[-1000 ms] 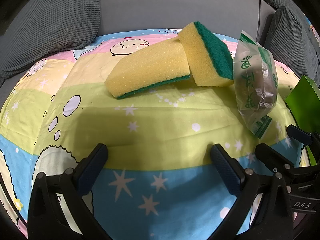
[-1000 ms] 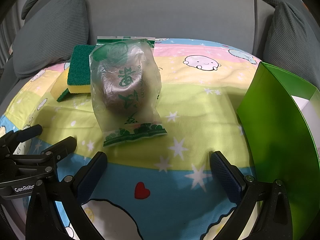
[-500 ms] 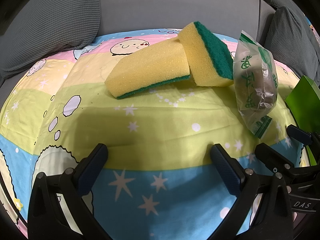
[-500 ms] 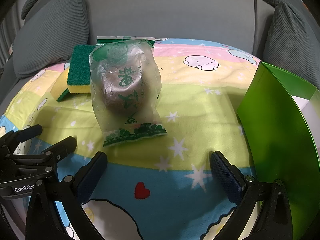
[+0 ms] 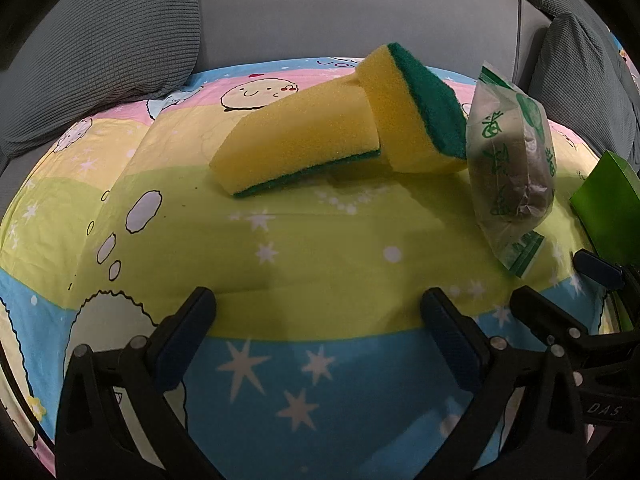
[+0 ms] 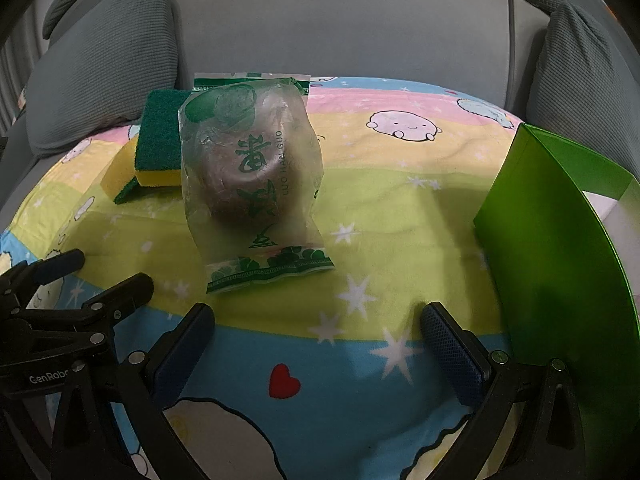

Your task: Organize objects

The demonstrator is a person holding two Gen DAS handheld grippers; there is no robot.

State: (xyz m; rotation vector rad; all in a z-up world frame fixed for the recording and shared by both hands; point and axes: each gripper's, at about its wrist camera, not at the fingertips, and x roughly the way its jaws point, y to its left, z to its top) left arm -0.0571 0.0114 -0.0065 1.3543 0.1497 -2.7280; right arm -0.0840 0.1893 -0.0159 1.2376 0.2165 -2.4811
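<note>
Two yellow sponges with green scrub sides lie on the cartoon-print cloth: one flat (image 5: 296, 136), the other (image 5: 412, 108) tilted against it. They also show in the right wrist view (image 6: 158, 148). A clear packet with green print holding a brown round fruit (image 6: 252, 176) lies right of them, also seen in the left wrist view (image 5: 512, 160). A green box (image 6: 560, 248) stands open at the right. My left gripper (image 5: 320, 328) is open and empty, short of the sponges. My right gripper (image 6: 316, 340) is open and empty, just short of the packet.
The cloth (image 5: 280, 260) covers a grey sofa seat with grey cushions (image 5: 100, 28) at back left and back right (image 6: 580, 72). The green box edge shows in the left wrist view (image 5: 604, 208). Each gripper shows beside the other.
</note>
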